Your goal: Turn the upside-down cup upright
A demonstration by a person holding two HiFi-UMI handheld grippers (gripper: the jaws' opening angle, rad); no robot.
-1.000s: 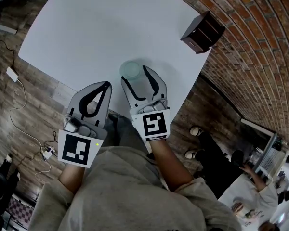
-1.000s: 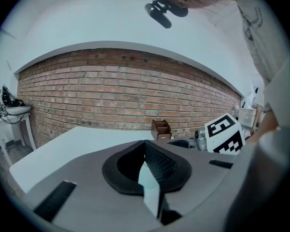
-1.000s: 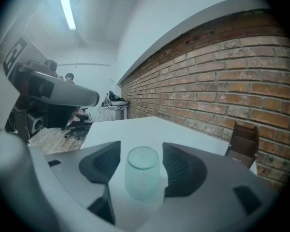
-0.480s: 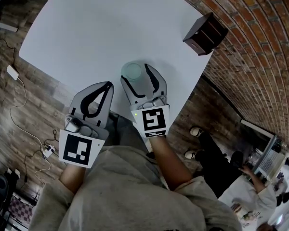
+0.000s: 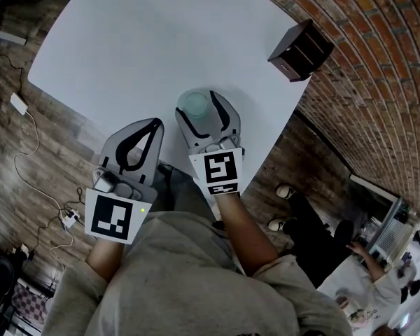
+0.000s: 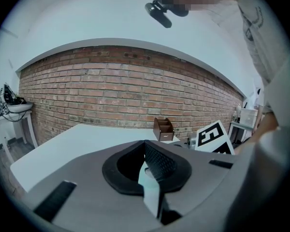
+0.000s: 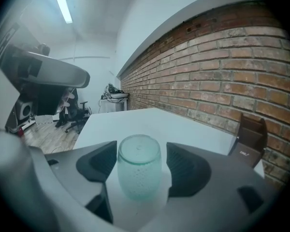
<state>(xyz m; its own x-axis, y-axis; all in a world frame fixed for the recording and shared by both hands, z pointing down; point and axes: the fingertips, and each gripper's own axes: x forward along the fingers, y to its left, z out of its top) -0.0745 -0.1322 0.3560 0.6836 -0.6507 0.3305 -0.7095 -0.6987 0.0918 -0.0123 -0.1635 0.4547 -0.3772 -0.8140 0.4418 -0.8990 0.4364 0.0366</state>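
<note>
Right tongs [image 5: 204,106] have just been opening wide. They straddle the upside-down cup [image 7: 138,170] on the bench [image 5: 161,40], pads clear, set to grab for flipping. Left tongs [image 6: 146,151] are pressed together, empty, parked beside.

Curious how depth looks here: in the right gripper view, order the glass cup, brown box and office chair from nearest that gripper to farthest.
1. Glass cup: between the open jaws.
2. Brown box: right, on the table.
3. Office chair: far left, beyond it.
</note>
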